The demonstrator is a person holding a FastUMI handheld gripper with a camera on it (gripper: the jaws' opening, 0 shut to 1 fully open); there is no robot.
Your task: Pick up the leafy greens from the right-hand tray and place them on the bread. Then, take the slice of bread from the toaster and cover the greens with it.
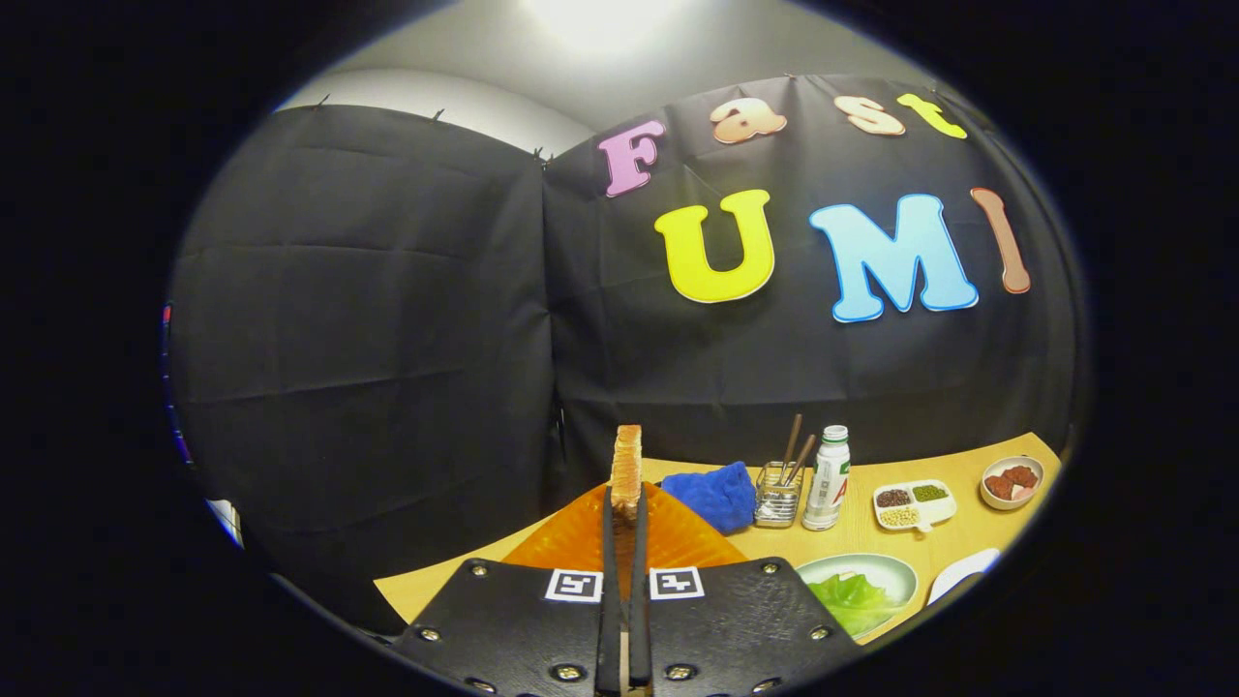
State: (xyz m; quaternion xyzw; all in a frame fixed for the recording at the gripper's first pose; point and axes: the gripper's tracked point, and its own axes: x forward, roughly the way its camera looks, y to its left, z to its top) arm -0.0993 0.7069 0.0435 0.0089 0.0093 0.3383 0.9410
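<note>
Gripper view: the fingers [626, 513] are clamped edge-on upon the bread slice [627, 467], held upright above the orange mat [571, 537]. Beyond, right, leafy greens [852, 598] lie on a pale plate [895, 571] on the desk [968, 542]. Judged step 2: next, carry the slice over and lay it flat onto the greens.

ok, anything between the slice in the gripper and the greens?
Nothing visible. The gripper is shut on the slice, held up edge-on. The greens lie on a plate right of the fingers. Cloth, holder and bottle stand beyond the plate, out of the way.
</note>
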